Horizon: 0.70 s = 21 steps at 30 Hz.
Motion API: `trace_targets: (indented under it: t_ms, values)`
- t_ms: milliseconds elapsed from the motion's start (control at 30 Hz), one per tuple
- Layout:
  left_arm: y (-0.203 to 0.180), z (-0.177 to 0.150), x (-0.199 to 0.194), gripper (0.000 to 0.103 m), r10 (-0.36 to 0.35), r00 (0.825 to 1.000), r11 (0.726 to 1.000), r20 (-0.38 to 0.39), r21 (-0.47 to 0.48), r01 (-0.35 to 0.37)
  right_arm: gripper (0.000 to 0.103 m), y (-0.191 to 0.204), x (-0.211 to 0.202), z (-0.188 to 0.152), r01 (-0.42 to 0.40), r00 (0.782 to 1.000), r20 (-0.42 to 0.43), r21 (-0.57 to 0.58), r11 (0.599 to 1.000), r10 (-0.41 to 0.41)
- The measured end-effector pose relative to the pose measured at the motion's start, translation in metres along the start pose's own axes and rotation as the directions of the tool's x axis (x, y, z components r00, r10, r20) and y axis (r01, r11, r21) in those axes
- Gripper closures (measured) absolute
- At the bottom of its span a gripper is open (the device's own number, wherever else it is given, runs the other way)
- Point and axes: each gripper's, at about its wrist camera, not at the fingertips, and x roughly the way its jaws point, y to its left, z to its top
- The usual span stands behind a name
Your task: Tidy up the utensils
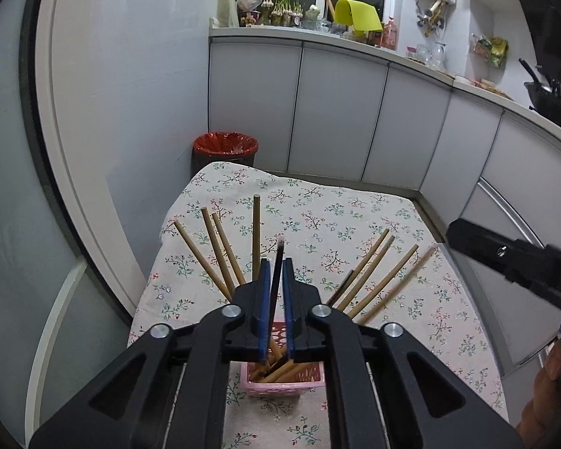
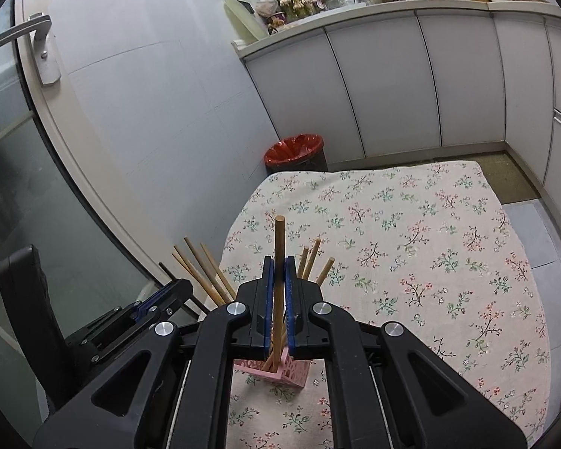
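A pink openwork holder (image 1: pixel 303 378) (image 2: pixel 291 372) stands on the floral-cloth table (image 1: pixel 355 220) and holds several wooden chopsticks fanned left (image 1: pixel 217 250) and right (image 1: pixel 377 273). My left gripper (image 1: pixel 276 263) hangs right above the holder. A dark chopstick (image 1: pixel 279 250) stands between its blue pads with its lower end in the holder, and slim gaps show on both sides. My right gripper (image 2: pixel 279 260) is also over the holder, with a light wooden chopstick (image 2: pixel 279 235) upright between its pads, loosely, foot in the holder.
A bin with a red liner (image 1: pixel 226 146) stands beyond the table's far edge, by white cabinets (image 1: pixel 336 112). A glass door with a handle (image 2: pixel 22 33) runs along the left. A person's hand (image 1: pixel 553 393) shows at the right edge.
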Motion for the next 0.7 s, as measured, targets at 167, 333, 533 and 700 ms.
trace_targets:
  t_ms: [167, 333, 533, 700]
  values:
    - [-0.001, -0.002, -0.028, 0.035, 0.046, 0.999, 0.999, -0.001, -0.024, -0.046, 0.073, -0.011, -0.031, 0.004, 0.0, 0.999, 0.047, 0.014, 1.0, -0.001]
    - [-0.013, -0.013, -0.056, 0.016, 0.087, 0.996, 0.996, -0.03, -0.003, -0.087, 0.049, -0.03, -0.064, 0.005, 0.047, 0.998, 0.036, 0.018, 0.999, -0.047]
    - [-0.038, -0.035, -0.084, 0.009, 0.113, 0.991, 0.994, -0.07, 0.009, -0.112, 0.01, -0.048, -0.106, -0.011, 0.142, 0.988, 0.06, -0.001, 0.99, -0.142]
    - [-0.056, -0.052, -0.101, 0.007, 0.164, 0.985, 0.986, -0.048, 0.011, -0.164, 0.007, -0.055, -0.116, -0.034, 0.214, 0.977, 0.014, -0.01, 0.977, -0.213]
